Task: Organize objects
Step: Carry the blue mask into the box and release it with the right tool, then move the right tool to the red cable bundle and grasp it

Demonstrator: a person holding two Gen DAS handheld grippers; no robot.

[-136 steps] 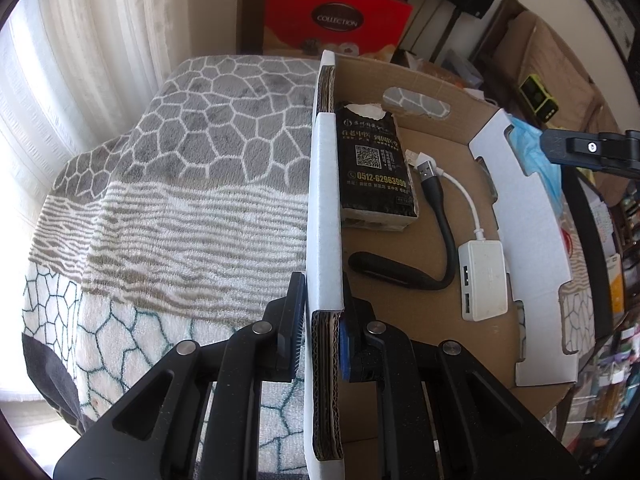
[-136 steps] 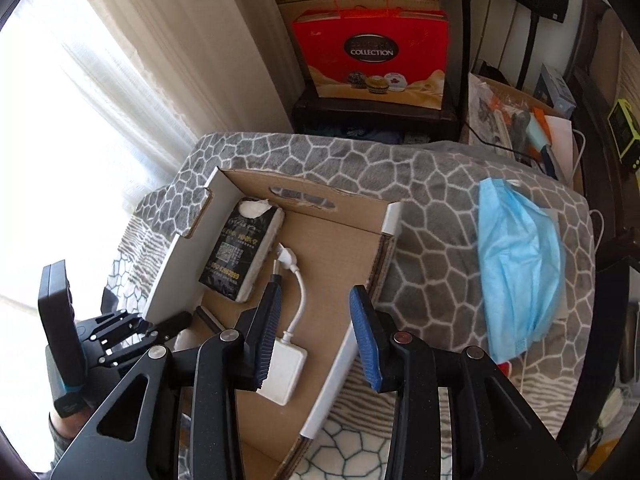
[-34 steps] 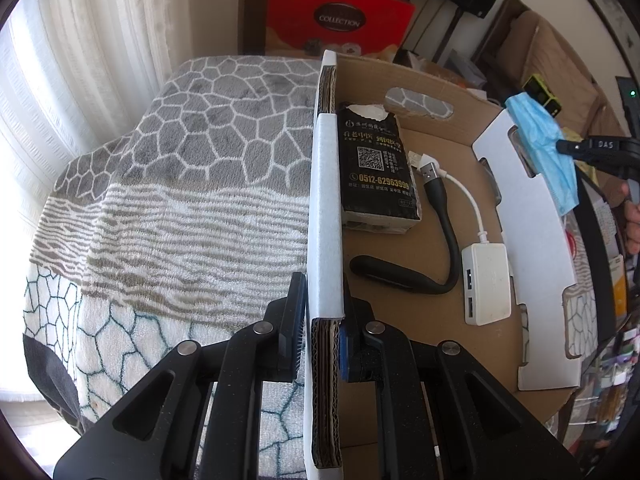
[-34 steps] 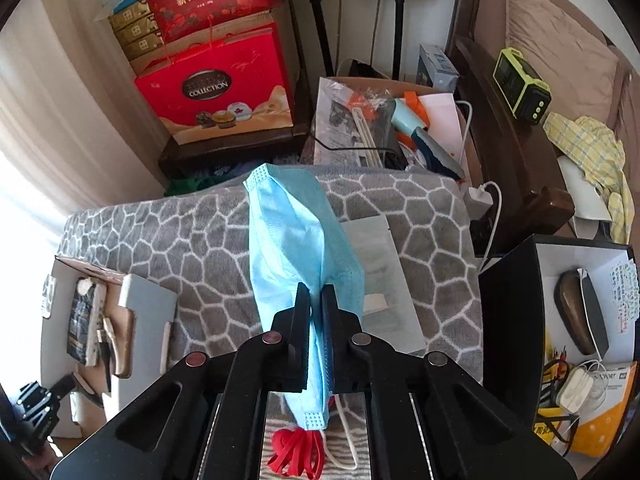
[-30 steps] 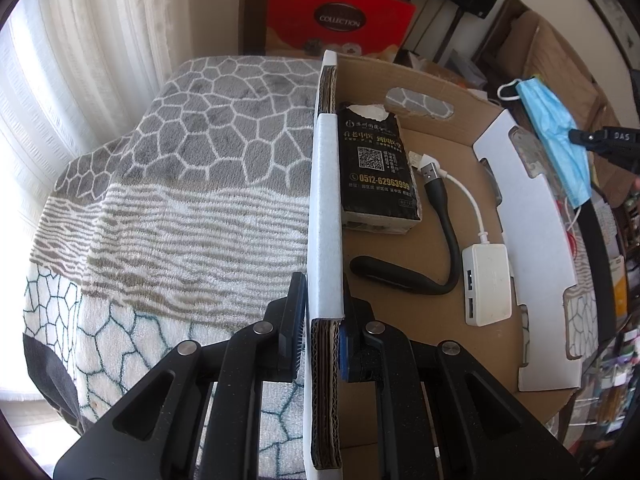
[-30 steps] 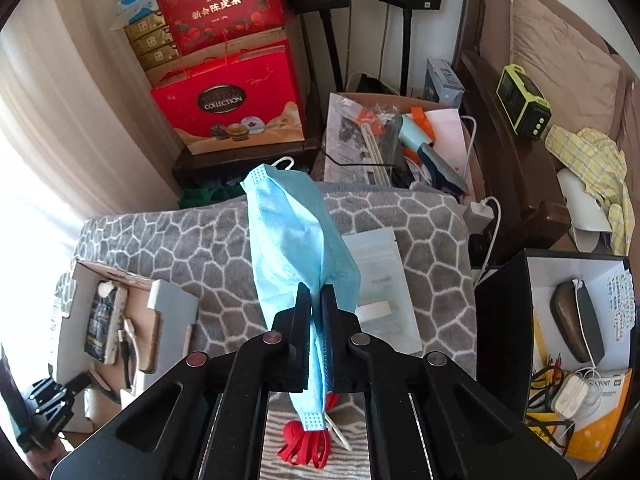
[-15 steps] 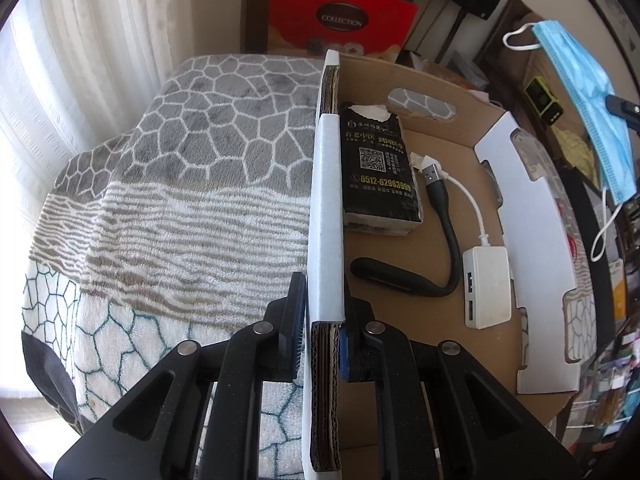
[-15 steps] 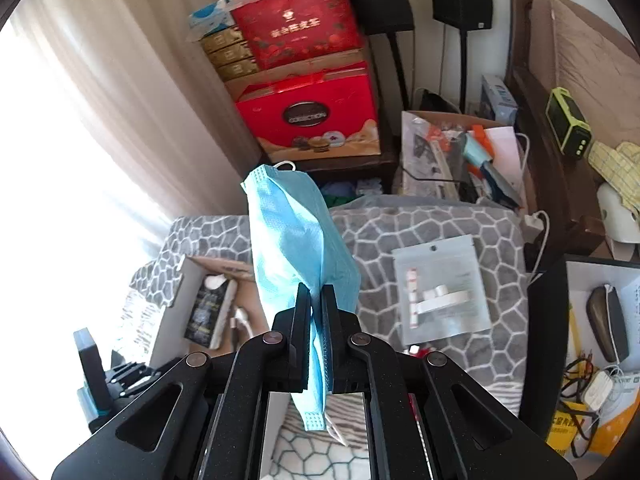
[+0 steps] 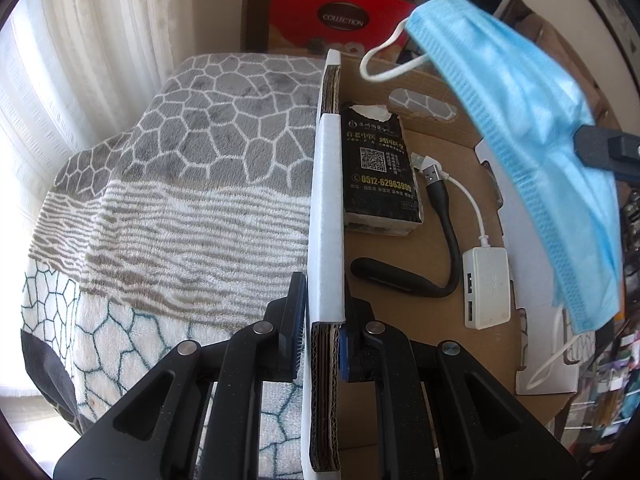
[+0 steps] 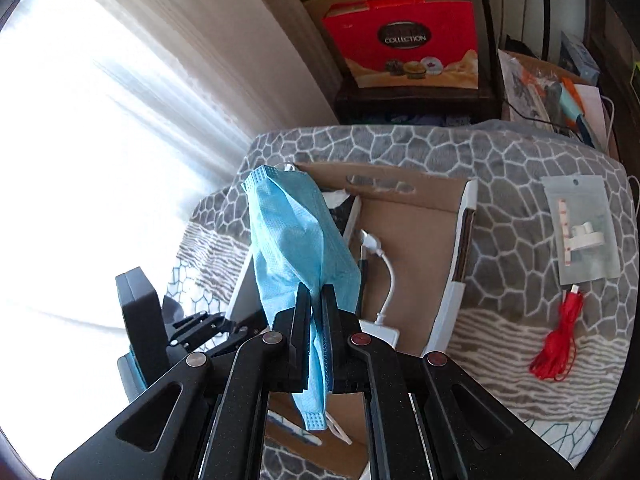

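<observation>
My right gripper (image 10: 316, 300) is shut on a blue face mask (image 10: 292, 236), which hangs over the open cardboard box (image 10: 416, 216). In the left wrist view the mask (image 9: 532, 136) hovers above the box's right side, its ear loop dangling. My left gripper (image 9: 322, 320) is shut on the box's left wall (image 9: 326, 208). Inside the box lie a black tissue pack (image 9: 380, 172), a black flexible USB light (image 9: 436, 256) and a white USB hub (image 9: 486, 284) with its cable.
The box rests on a grey and white patterned blanket (image 9: 180, 184). To the box's right on the blanket lie a clear packet (image 10: 580, 228) and a red coiled cord (image 10: 556, 344). A red gift box (image 10: 404, 44) stands behind; bright curtains fill the left.
The right gripper carried the mask leftward from the blanket's right side to above the box. The left gripper kept its hold on the box wall.
</observation>
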